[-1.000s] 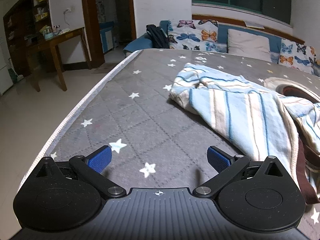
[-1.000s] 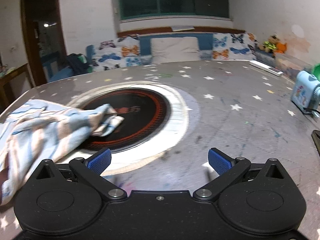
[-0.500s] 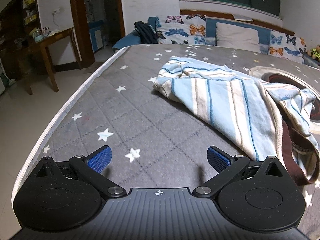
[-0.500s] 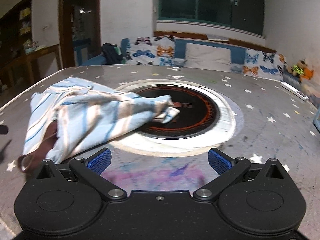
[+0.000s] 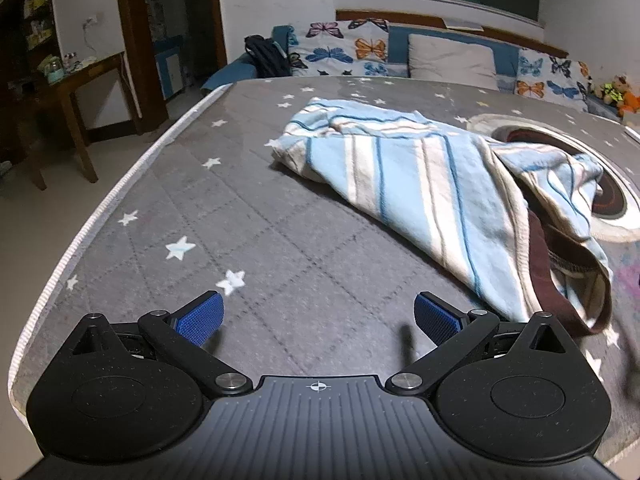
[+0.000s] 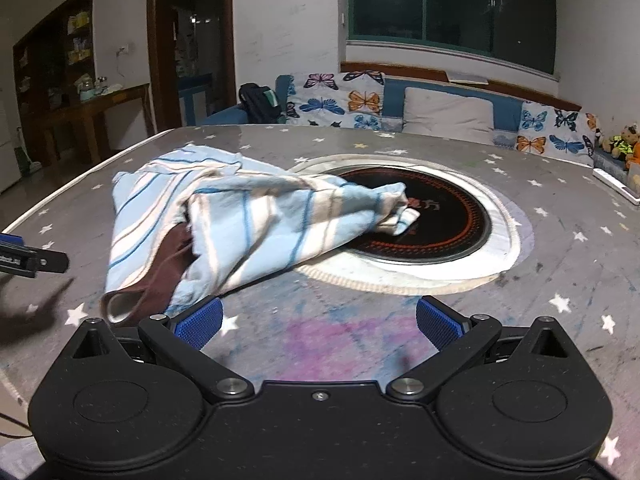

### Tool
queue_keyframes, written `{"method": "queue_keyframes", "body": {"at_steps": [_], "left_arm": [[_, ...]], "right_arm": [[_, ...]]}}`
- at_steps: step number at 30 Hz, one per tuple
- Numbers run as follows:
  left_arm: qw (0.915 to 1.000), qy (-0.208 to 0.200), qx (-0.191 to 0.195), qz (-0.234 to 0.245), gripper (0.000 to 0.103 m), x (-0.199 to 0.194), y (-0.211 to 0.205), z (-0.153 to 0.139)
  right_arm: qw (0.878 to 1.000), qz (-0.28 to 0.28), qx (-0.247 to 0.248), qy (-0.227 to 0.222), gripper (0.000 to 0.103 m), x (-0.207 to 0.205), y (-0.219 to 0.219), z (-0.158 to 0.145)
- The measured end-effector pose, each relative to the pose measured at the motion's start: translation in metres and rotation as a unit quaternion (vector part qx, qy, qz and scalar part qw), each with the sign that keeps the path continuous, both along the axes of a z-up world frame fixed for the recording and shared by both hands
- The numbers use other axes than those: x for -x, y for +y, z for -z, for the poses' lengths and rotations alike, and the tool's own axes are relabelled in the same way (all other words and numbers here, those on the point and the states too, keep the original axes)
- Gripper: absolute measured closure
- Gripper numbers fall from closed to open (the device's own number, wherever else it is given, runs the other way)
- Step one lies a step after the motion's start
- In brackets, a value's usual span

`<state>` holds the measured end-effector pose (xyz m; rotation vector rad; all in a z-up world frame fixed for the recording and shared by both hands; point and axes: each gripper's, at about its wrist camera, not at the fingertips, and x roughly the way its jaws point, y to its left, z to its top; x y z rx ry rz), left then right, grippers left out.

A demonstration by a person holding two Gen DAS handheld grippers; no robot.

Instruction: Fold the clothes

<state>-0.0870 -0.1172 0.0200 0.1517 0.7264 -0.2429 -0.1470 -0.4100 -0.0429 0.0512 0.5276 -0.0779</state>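
A crumpled light-blue striped garment [image 5: 432, 184] with a brown waistband [image 5: 560, 272] lies on the grey star-patterned table cover [image 5: 240, 216]. In the right wrist view the same garment [image 6: 248, 220] spreads from the table's left part onto the round black hotplate [image 6: 440, 216]. My left gripper [image 5: 318, 318] is open, low over the cover, with the waistband end just right of its right finger. My right gripper [image 6: 318, 318] is open too, its left finger [image 6: 200, 322] close to the waistband [image 6: 160, 276]. Nothing is between either pair of fingers. The tip of the left gripper [image 6: 24, 258] shows at the left edge.
The table's white piped edge [image 5: 100, 216] runs along the left, with floor and a wooden side table [image 5: 68, 92] beyond. A sofa with butterfly cushions [image 6: 352, 100] and a black bag [image 6: 260, 102] stands behind. A white remote [image 6: 616, 186] and soft toys [image 6: 620, 144] are at far right.
Both grippers have drawn back and swung so that the garment sits more fully in view. The right gripper turned left toward the waistband end. The garment itself has not moved.
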Motion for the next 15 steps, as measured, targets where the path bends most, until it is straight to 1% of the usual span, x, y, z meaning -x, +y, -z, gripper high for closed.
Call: {"method": "queue_keyframes", "body": {"at_steps": [15], "left_arm": [[0.9996, 0.009, 0.000, 0.026, 0.000, 0.006, -0.013, 0.003]], "right_arm": [[1.000, -0.030, -0.006, 0.001, 0.000, -0.006, 0.023, -0.001]]}}
